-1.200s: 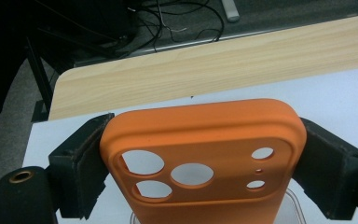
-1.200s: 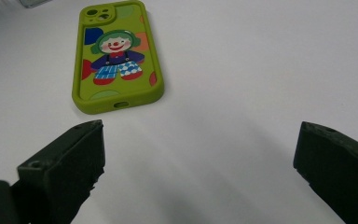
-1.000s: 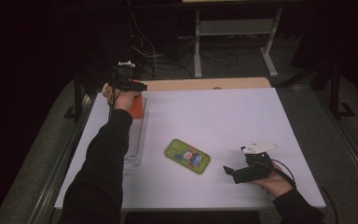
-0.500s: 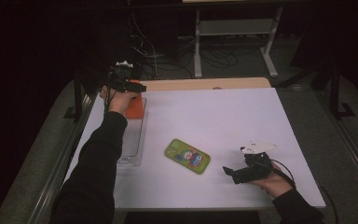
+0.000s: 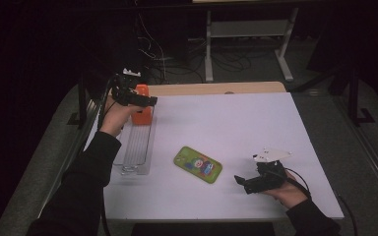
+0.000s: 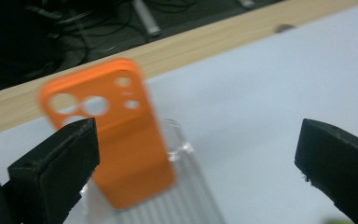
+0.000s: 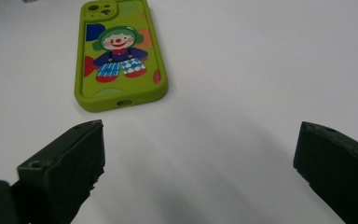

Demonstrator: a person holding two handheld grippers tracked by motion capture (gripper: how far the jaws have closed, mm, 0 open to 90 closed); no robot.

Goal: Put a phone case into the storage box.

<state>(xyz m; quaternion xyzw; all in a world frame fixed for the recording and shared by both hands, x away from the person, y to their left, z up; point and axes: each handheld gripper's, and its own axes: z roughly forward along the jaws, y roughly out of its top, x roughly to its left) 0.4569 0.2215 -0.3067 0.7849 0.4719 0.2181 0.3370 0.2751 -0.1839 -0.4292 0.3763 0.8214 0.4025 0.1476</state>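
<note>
Orange phone case [image 6: 109, 140] stands in clear rack [image 5: 137, 147]; our left gripper [image 6: 196, 163] is wide apart, empty. Next, we judge: right gripper [image 7: 198, 158], also apart, takes green case [image 7: 119, 51].

A white table [image 5: 256, 128] stands in a dark room; at twelve o'clock, a metal stand [image 5: 248, 29] and cables [image 5: 162, 54].

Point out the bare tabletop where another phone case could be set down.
The widest free patch is the white tabletop between the orange phone case and the table's right edge, beyond the green clown phone case. It is crowded at the left edge, around the clear ribbed rack and the left gripper.
</note>
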